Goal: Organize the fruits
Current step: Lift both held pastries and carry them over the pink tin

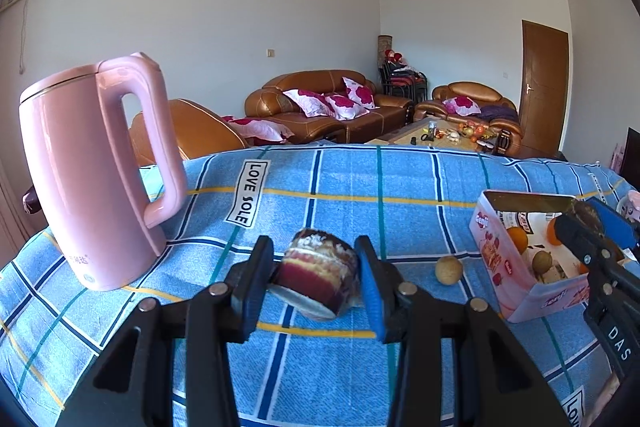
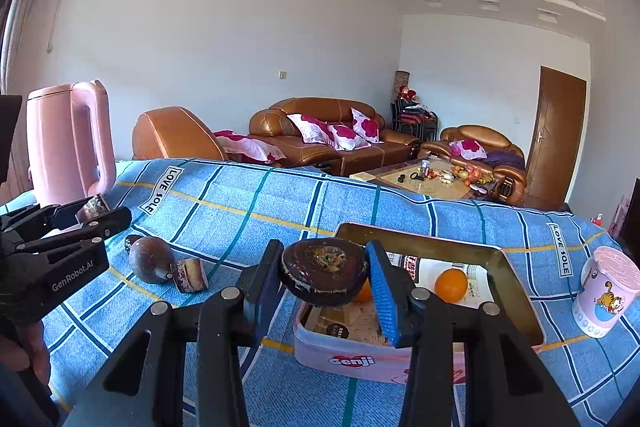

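Note:
My left gripper (image 1: 316, 269) is shut on a cut purple fruit piece (image 1: 318, 273) with pale flesh, held just above the blue checked cloth. My right gripper (image 2: 326, 273) is shut on a dark brown fruit half (image 2: 324, 277) and holds it over the near left corner of the pink Genji tin (image 2: 360, 361). The tin holds oranges (image 2: 451, 285). In the left wrist view the tin (image 1: 532, 303) stands at the right with the right gripper (image 1: 588, 227) above it. A small tan round fruit (image 1: 449, 269) lies on the cloth left of the tin.
A pink kettle (image 1: 92, 171) stands at the left on the cloth. A whole dark fruit (image 2: 150, 264) and a cut piece (image 2: 191, 275) lie left of the tin. A pink cartoon cup (image 2: 606, 291) stands at the right. Sofas fill the room behind.

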A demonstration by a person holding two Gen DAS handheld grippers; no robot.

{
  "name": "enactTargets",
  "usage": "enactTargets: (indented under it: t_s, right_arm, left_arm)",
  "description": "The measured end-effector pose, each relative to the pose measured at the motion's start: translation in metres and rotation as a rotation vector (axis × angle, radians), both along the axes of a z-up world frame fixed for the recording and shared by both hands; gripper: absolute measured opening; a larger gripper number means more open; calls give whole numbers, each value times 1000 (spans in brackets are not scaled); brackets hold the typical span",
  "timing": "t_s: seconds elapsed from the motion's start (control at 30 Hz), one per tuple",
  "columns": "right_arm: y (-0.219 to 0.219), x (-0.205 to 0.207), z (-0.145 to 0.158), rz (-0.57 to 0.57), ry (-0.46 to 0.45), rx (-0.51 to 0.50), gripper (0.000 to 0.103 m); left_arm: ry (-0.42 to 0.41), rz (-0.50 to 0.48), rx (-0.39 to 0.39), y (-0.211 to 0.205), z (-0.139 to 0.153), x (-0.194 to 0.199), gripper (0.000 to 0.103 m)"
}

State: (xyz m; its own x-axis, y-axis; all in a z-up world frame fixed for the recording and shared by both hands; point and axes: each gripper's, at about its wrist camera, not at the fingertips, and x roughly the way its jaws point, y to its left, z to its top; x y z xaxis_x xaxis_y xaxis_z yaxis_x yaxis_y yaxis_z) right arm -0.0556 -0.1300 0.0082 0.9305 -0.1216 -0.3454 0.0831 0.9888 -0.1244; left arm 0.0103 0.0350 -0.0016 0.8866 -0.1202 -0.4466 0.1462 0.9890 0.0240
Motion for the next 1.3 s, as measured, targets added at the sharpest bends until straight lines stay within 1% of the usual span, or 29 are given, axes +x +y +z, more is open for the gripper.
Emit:
enactTargets:
  t_s: [0.2, 0.4, 0.83, 1.03, 1.3]
  right_arm:
    - [-18, -6, 1, -20, -6, -11, 45]
    - [-42, -9, 2, -51, -4, -6, 45]
    - [-78, -11, 4, -99, -1, -6, 45]
    - [-104, -11, 3, -154, 4, 10, 45]
    - [-145, -6, 3, -242, 25, 55, 45]
  left_arm:
    - [-8, -40, 24, -29, 1, -7, 44]
    - [-1, -71, 31, -55, 2, -9, 44]
    - [10, -129, 21, -99, 2, -13, 44]
    - [18, -171, 29, -122, 2, -12, 44]
    - [42, -234, 43, -161, 0, -8, 44]
